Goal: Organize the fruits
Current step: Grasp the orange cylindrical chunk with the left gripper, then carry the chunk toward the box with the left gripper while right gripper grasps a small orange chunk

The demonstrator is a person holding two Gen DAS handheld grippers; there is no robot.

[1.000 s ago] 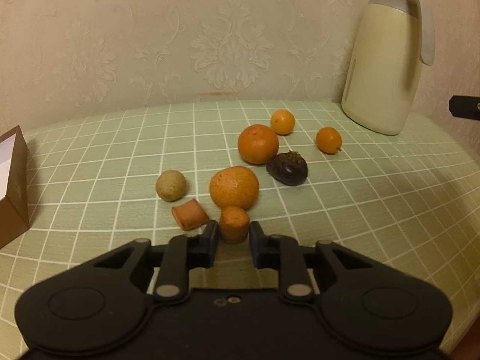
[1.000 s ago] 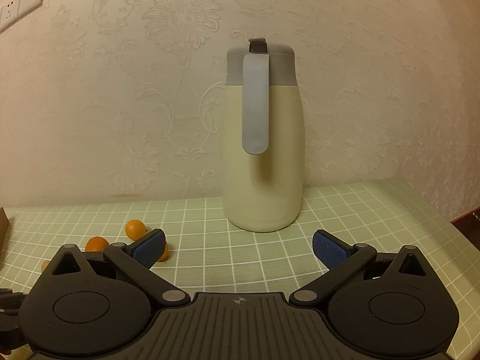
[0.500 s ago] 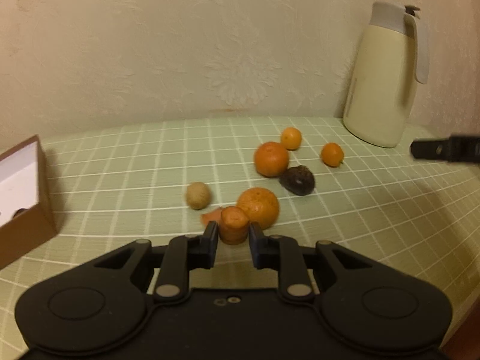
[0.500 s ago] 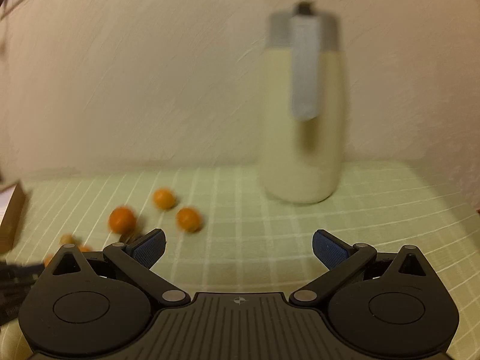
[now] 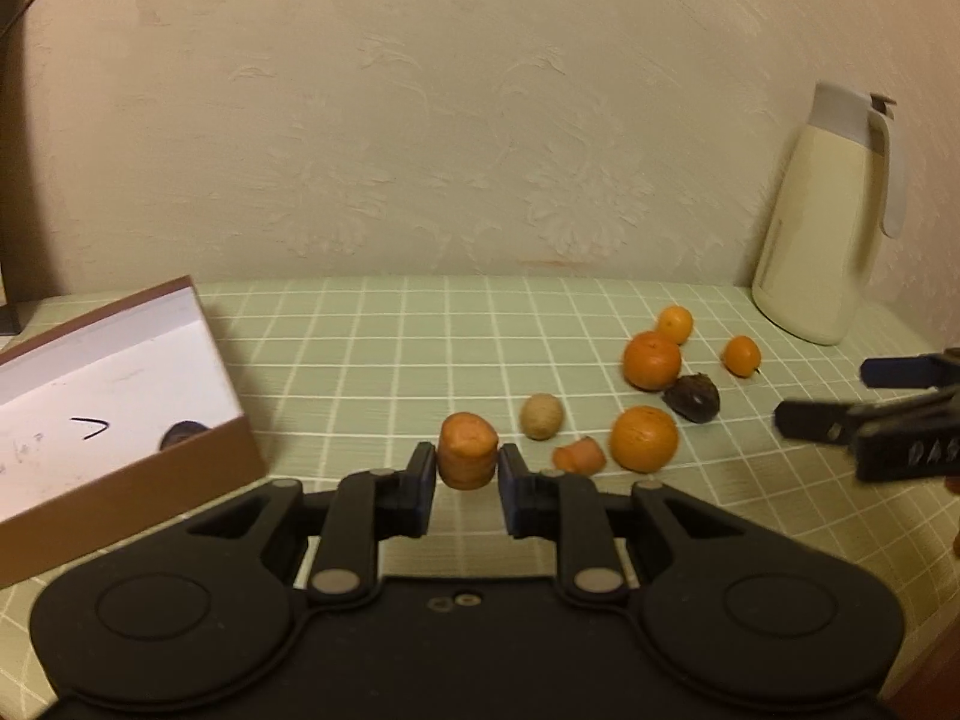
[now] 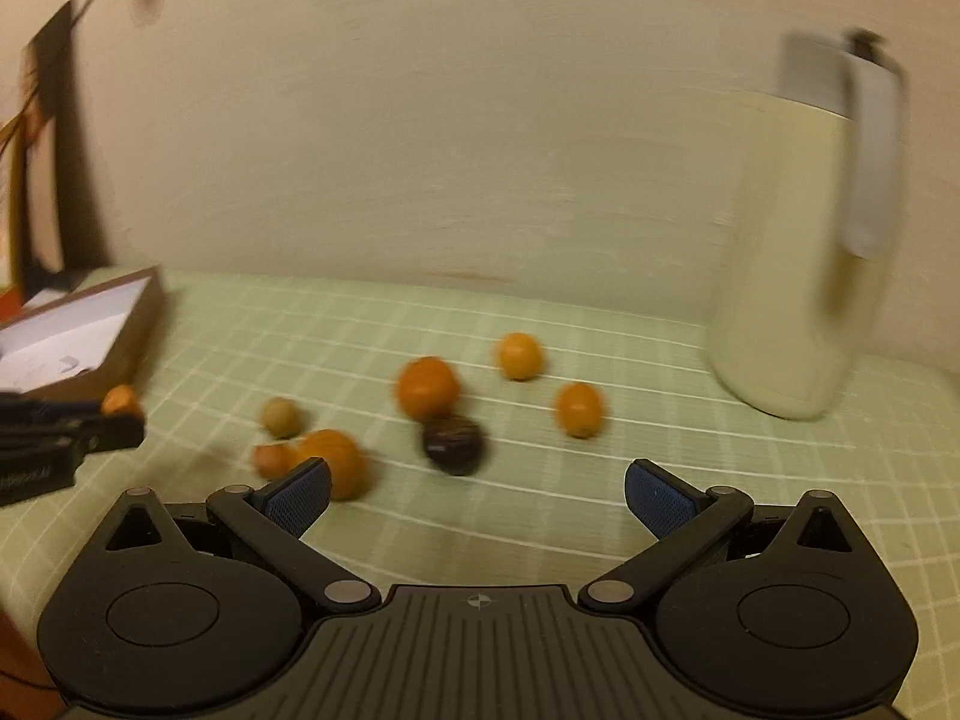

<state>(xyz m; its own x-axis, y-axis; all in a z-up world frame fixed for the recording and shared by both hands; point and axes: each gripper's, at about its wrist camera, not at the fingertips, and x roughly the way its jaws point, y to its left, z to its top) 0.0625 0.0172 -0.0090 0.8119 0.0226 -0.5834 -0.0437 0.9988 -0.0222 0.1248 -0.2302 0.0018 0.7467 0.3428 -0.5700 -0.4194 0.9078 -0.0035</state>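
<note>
Pinching an orange carrot-like chunk upright between its black pads, left hand-held gripper has it lifted clear of the surface, between the box and the fruit cluster. Right hand-held gripper spread wide, blue pads bare, nothing between them; it shows in the left view at the surface's right edge.

Open brown box, white inside, sits at the left edge, with one dark item in its near corner.

Loose on the green checked cloth, right of centre:
- second orange chunk lying on its side, just beside the near orange
- pale tan round fruit just left of those two
- dark brown fruit behind the near orange, touching or nearly touching the far orange
- two small orange fruits, one right behind the far orange, one apart to the right

Cream jug with grey lid stands in the back right corner against the wall. Right wrist view is motion-blurred; fine detail unreadable there.
</note>
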